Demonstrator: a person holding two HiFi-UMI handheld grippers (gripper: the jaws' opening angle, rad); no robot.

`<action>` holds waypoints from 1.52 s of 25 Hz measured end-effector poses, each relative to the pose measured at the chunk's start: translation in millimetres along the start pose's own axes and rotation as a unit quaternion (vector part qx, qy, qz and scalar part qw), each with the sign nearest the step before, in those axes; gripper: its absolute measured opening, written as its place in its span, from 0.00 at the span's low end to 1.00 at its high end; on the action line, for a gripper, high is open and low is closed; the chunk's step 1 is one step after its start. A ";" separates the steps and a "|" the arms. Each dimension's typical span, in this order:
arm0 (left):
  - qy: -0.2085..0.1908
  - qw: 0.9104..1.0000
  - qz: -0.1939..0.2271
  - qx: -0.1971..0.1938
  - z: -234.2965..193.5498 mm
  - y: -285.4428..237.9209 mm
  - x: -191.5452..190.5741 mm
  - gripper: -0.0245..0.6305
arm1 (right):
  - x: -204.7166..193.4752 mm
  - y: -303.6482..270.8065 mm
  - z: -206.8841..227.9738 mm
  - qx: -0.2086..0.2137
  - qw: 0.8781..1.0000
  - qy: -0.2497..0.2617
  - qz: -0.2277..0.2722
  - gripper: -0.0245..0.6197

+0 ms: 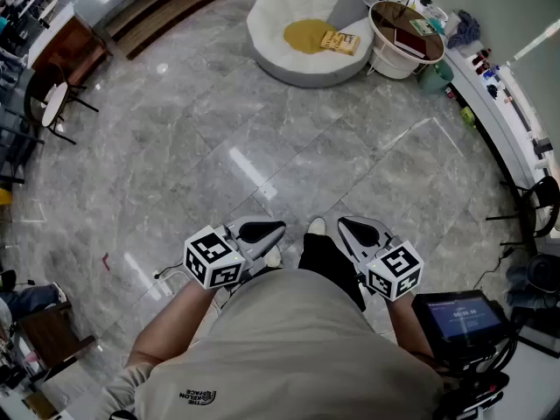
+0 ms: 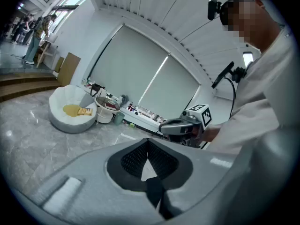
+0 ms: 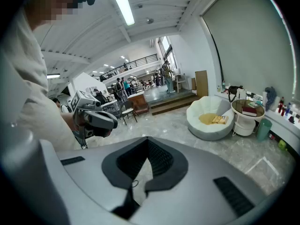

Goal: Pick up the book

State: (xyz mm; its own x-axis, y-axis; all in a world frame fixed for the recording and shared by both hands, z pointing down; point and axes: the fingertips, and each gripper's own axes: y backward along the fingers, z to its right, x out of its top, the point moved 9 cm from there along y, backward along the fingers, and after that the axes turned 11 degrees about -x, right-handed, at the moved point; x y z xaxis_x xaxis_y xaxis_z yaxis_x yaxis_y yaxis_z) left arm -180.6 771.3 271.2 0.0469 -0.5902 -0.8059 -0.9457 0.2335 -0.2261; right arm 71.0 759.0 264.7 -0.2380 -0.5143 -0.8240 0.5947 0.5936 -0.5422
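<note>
A yellow book [image 1: 339, 42] lies on the yellow cushion of a white shell-shaped seat [image 1: 271, 16] far across the marble floor. It also shows in the left gripper view [image 2: 85, 111] and the right gripper view [image 3: 219, 120]. A dark red book [image 1: 409, 40] rests on the round side table [image 1: 385, 64] beside the seat. My left gripper [image 1: 278, 227] and right gripper [image 1: 343, 223] are held close to the person's body, far from both books. Each is shut with nothing between its jaws, as the left gripper's [image 2: 148, 139] and right gripper's [image 3: 146, 138] own views show.
A long white counter [image 1: 499, 112] with bottles runs along the right wall. A small screen [image 1: 459, 315] stands at the lower right. A black chair [image 1: 52, 103] and a wooden table [image 1: 74, 46] are at the left. Wooden steps [image 1: 175, 7] cross the top.
</note>
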 end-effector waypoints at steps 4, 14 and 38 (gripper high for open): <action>-0.013 1.000 -0.004 0.002 -10.0 -11.1 8.8 0.05 | 6.0 -7.2 12.1 0.000 1.000 0.003 0.000 0.06; -0.047 0.998 -0.034 0.011 -71.5 -78.9 89.7 0.05 | 51.0 -57.7 111.7 -0.001 1.000 -0.012 0.013 0.06; -0.067 0.992 -0.082 -0.069 -327.7 -166.4 285.0 0.05 | 164.2 -247.3 311.0 -0.071 0.986 -0.151 0.007 0.25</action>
State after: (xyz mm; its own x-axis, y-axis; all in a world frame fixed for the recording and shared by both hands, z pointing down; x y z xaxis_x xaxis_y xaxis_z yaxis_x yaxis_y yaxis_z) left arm -115.3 311.0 258.4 0.2371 -0.5008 -0.8324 -0.9564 0.0300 -0.2905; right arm 123.7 335.3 314.7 0.0226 -0.6533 -0.7567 0.4770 0.6723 -0.5662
